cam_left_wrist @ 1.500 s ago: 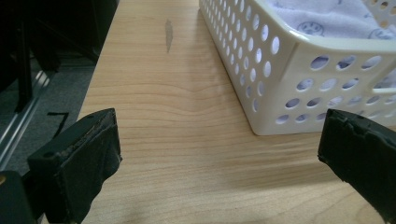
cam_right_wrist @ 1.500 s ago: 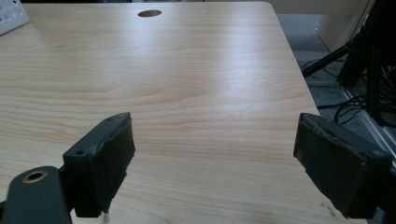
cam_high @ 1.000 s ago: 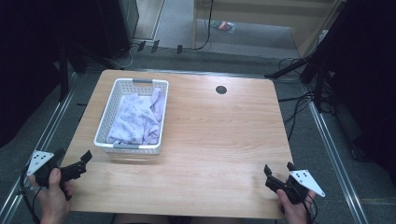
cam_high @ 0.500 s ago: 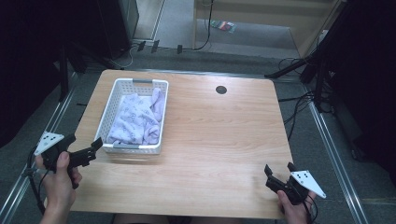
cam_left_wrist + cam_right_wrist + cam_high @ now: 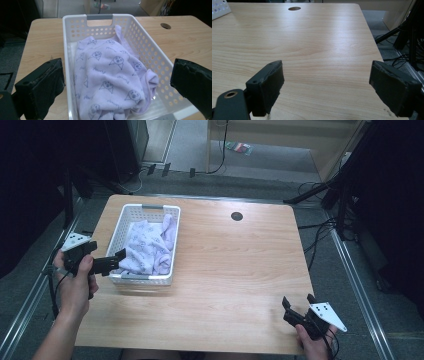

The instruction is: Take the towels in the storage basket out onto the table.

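A white perforated basket (image 5: 122, 225) stands on the left half of the wooden table (image 5: 235, 270). A crumpled lilac cloth (image 5: 150, 249) printed with small animal faces lies inside it. My left gripper (image 5: 119, 261) is open at the basket's near left corner. In the left gripper view its jaws (image 5: 117, 75) stand wide on either side of the basket's near end (image 5: 65, 45), above the cloth (image 5: 110, 75), and touch nothing. My right gripper (image 5: 298, 304) is open and empty at the table's front right. In the right gripper view it (image 5: 328, 80) frames bare wood.
A round cable hole (image 5: 237, 216) sits near the table's far edge. Metal rails (image 5: 357, 275) run along the floor on both sides. Cables (image 5: 320, 227) lie on the floor to the right and behind. A pale wooden unit (image 5: 280, 135) stands beyond the table.
My left gripper has moved forward and to the right, from the table's front left corner to the basket's near end. The right gripper has stayed still.
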Motion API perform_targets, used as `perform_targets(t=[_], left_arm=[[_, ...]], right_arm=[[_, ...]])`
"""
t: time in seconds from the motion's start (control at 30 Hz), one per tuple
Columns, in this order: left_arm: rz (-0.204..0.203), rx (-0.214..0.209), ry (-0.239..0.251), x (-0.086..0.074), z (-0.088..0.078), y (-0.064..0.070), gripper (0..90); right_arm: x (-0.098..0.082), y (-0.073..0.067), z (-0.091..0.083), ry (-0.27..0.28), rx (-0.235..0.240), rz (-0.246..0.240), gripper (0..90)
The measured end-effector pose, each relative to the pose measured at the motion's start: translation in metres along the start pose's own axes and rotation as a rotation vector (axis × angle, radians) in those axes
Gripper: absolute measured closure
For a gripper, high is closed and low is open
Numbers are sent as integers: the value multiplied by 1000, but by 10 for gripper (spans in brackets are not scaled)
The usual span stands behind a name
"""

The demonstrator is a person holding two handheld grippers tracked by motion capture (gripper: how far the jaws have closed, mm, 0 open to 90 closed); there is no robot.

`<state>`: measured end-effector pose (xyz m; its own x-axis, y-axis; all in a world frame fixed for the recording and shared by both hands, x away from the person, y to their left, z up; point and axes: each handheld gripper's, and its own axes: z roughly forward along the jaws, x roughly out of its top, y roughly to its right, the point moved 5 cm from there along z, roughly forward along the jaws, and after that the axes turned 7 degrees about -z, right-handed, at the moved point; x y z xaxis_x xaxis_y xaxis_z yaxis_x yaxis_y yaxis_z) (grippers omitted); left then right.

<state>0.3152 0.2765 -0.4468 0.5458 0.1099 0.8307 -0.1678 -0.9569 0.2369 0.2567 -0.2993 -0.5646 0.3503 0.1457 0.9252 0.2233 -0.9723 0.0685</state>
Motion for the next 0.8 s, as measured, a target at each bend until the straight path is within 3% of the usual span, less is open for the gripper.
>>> perform_targets(t=[0.13, 0.17, 0.2, 0.33, 0.37, 0.4, 0.7, 0.8], left_arm=[[22, 8, -37, 10, 10, 6, 0], [42, 3, -79, 12, 18, 10, 0], [42, 3, -79, 12, 18, 10, 0], [66, 11, -169, 13, 35, 16, 0], [85, 11, -211, 13, 42, 17, 0], [85, 11, -211, 13, 42, 17, 0], [67, 21, -373, 12, 80, 14, 0], [65, 24, -400, 10, 88, 14, 0]], right_arm=[[0, -1, 1, -2, -4, -10, 126], [0, -1, 1, -4, -3, -13, 127], [0, -1, 1, -4, -3, -13, 127], [0, 0, 1, 0, -4, -6, 126], [0, 0, 1, -1, -3, -6, 126], [0, 0, 1, -1, -3, -6, 126], [0, 0, 0, 0, -3, -3, 126], [0, 0, 0, -1, -3, -1, 126]])
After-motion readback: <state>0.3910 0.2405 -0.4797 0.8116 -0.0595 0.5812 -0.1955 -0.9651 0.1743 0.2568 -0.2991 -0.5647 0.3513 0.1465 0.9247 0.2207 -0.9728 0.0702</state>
